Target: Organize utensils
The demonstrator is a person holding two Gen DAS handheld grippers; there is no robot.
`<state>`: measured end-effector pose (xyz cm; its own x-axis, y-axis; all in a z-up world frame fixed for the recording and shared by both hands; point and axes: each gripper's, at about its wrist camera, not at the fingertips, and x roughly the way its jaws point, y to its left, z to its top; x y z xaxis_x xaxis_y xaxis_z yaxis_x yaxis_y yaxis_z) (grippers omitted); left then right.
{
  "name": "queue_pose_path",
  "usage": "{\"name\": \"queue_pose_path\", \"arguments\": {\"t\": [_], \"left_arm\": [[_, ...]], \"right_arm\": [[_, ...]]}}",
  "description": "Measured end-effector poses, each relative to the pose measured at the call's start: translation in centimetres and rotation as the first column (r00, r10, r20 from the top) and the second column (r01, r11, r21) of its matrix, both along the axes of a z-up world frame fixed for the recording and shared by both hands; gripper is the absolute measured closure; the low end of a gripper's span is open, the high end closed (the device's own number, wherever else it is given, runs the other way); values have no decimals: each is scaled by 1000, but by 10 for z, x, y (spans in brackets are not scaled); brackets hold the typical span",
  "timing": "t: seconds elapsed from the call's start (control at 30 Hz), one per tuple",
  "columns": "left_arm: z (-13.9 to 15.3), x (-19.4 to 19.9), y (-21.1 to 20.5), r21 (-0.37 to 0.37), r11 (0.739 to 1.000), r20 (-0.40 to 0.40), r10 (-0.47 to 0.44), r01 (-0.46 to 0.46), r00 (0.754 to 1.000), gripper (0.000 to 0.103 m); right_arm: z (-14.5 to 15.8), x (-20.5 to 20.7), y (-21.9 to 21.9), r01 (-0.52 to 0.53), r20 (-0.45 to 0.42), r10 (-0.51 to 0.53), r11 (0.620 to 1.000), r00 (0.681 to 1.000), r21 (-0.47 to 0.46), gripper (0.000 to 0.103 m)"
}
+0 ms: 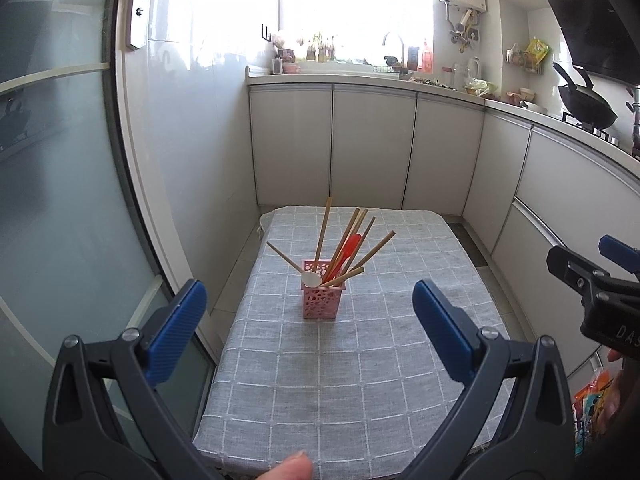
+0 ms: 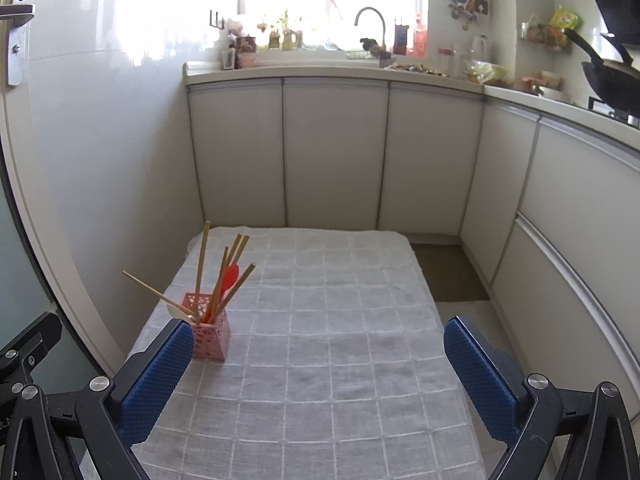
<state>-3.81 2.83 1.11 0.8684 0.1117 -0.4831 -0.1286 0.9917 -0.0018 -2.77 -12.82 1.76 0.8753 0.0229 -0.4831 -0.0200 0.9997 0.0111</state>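
A pink perforated holder (image 1: 322, 298) stands upright on a table with a grey checked cloth (image 1: 340, 380). It holds several wooden chopsticks (image 1: 322, 232), a red spoon (image 1: 349, 246) and a white spoon (image 1: 311, 279). My left gripper (image 1: 310, 322) is open and empty, above the table's near part, short of the holder. My right gripper (image 2: 320, 360) is open and empty, to the right of the holder (image 2: 210, 338); it also shows at the left wrist view's right edge (image 1: 592, 276). The chopsticks (image 2: 202, 264) and red spoon (image 2: 229, 277) show in the right wrist view too.
White kitchen cabinets (image 1: 372, 144) stand behind and to the right of the table. A frosted glass door (image 1: 52, 200) is on the left. A counter with sink tap (image 1: 394, 46) and a black wok (image 1: 586, 106) runs along the back and right. The cloth (image 2: 340, 360) covers the whole table.
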Motion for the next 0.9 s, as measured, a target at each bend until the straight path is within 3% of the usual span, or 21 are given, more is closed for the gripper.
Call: {"name": "queue_pose_path", "arguments": {"t": [0.9], "left_arm": [[2,-4,-6,10,1000,-2,-6,6,1000,1]], "right_arm": [[0,-2,0,-7,3,7,1000,1000,-2,0]]}}
